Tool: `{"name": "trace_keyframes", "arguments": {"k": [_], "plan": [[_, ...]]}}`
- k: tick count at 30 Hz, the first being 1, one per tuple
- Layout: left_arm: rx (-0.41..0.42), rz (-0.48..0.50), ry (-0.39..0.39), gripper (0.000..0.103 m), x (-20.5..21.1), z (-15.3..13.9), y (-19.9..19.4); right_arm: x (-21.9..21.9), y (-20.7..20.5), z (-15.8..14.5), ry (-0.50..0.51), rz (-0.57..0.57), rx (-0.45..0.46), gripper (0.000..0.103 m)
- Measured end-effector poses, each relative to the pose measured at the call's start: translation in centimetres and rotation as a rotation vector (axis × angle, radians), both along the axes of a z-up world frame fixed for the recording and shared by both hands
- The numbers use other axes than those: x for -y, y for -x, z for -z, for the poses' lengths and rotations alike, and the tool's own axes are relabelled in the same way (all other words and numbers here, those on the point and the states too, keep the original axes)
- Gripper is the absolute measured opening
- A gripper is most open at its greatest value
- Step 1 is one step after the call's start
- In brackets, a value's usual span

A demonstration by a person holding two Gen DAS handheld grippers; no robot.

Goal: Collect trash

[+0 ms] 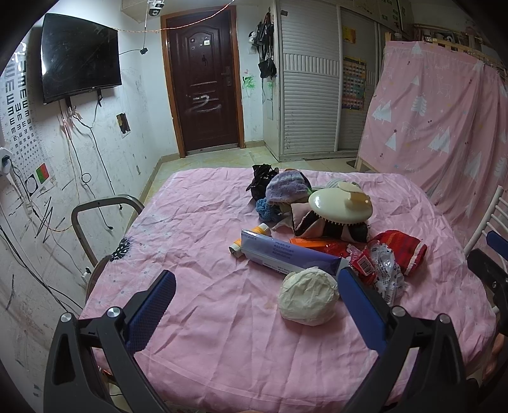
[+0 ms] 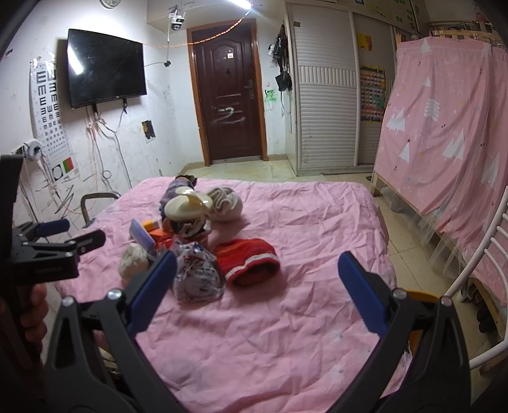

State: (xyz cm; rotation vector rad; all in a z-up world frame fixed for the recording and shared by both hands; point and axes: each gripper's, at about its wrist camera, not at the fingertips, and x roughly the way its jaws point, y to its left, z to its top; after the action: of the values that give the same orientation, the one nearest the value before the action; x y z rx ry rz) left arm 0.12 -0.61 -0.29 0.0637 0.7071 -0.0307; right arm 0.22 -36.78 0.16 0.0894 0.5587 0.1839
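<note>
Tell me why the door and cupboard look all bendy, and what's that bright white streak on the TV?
Both wrist views use fisheye lenses, so the door and cupboard bow outward near the edges, with dark corners. In the right wrist view, the streak on the TV is glare from the ceiling light; the left wrist view shows fainter glare.

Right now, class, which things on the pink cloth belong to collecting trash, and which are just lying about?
Trash:
crumpled white paper ball
crinkled clear plastic wrapper
torn red wrapper

Lying about:
red knitted hat
cream plastic brush
purple knitted hat
</note>
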Motion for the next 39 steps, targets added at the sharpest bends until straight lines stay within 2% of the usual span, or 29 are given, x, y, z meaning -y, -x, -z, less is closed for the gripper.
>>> {"name": "trace_keyframes", "arguments": {"k": [5,10,15,21,23,26,28,32,33,34,35,39], "plan": [[-0.013,0.000,-0.004,0.093,0.1,0.5,-0.4,-0.1,-0.2,0.4,-0.004,0.001,-0.007,0.097],[-0.046,0.012,0.006,0.093,0.3,1.3,-1.4,-0.4,-1.1,2.2,-0.011,-0.002,-0.032,0.097],[-0.101,0.055,0.014,0.093,1.2,2.9,-3.0,0.4,-2.8,3.9,-0.066,-0.034,-0.099,0.097],[-0.147,0.072,0.045,0.092,1.3,4.1,-4.8,0.7,-4.6,4.9,-0.081,-0.046,-0.154,0.097],[-0.158,0.091,0.052,0.089,1.6,4.3,-5.0,0.8,-5.4,5.2,-0.085,-0.044,-0.171,0.097],[-0.185,0.131,0.098,0.077,1.9,4.7,-5.0,0.8,-6.4,5.5,-0.098,-0.053,-0.197,0.097],[-0.214,0.161,0.147,0.063,1.9,4.9,-5.2,0.6,-7.0,5.6,-0.090,-0.064,-0.214,0.097],[-0.276,0.216,0.238,0.047,1.7,5.8,-5.3,-0.1,-8.3,5.9,-0.075,-0.086,-0.250,0.096],[-0.284,0.228,0.247,0.041,1.7,6.0,-5.3,-0.1,-8.6,6.0,-0.074,-0.089,-0.257,0.094],[-0.290,0.235,0.252,0.040,1.8,6.2,-5.3,-0.2,-9.0,6.1,-0.072,-0.092,-0.269,0.085],[-0.286,0.239,0.251,0.040,1.9,6.3,-5.3,-0.3,-9.3,6.3,-0.069,-0.094,-0.282,0.079],[-0.274,0.254,0.240,0.038,2.3,6.7,-5.2,-0.7,-10.4,6.9,-0.057,-0.106,-0.328,0.066]]}}
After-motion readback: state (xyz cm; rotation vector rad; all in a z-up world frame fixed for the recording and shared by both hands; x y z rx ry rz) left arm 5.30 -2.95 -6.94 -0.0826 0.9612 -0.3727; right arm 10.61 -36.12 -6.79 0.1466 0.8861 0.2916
